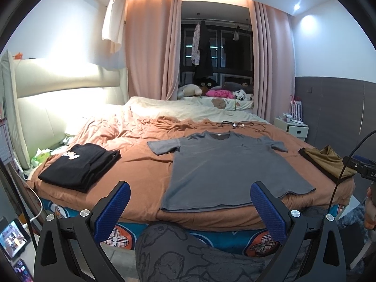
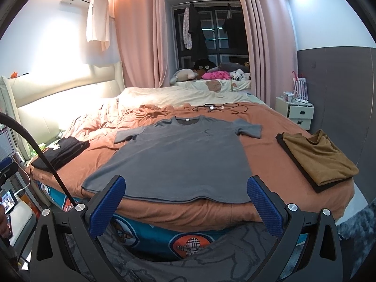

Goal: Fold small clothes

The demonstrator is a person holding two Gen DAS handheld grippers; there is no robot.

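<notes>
The left claw (image 1: 190, 202) hangs in the air off the near edge of the bed (image 1: 145, 171), its two blue fingers (image 1: 112, 213) spread wide with nothing between them. Far off to its left, beyond the left finger, a folded black shirt (image 1: 80, 166) with a small white print lies on the orange blanket (image 1: 141, 141). Straight ahead of the claw and a little to its right, a grey T-shirt (image 1: 232, 164) lies spread flat with its collar away from the claw, both sleeves out and its bottom hem just past the fingertips at the bed's edge. Beyond the collar a tangle of black cable (image 1: 237, 124) rests on the blanket. To the right of the right finger, near the bed's right edge, sits a folded brown shirt (image 1: 329, 162).

The right claw (image 2: 185, 196) also hovers off the near edge of the bed, its blue fingers (image 2: 264, 204) wide apart and holding nothing. The black shirt (image 2: 61, 152) lies beyond its left finger, well apart from it. The grey T-shirt (image 2: 178, 157) fills the space ahead between the two fingers, its hem close to the fingertips but not touching them. The brown shirt (image 2: 319, 157) lies to the right, beyond the right finger. A white nightstand (image 2: 296, 112) stands past the bed's far right corner.
</notes>
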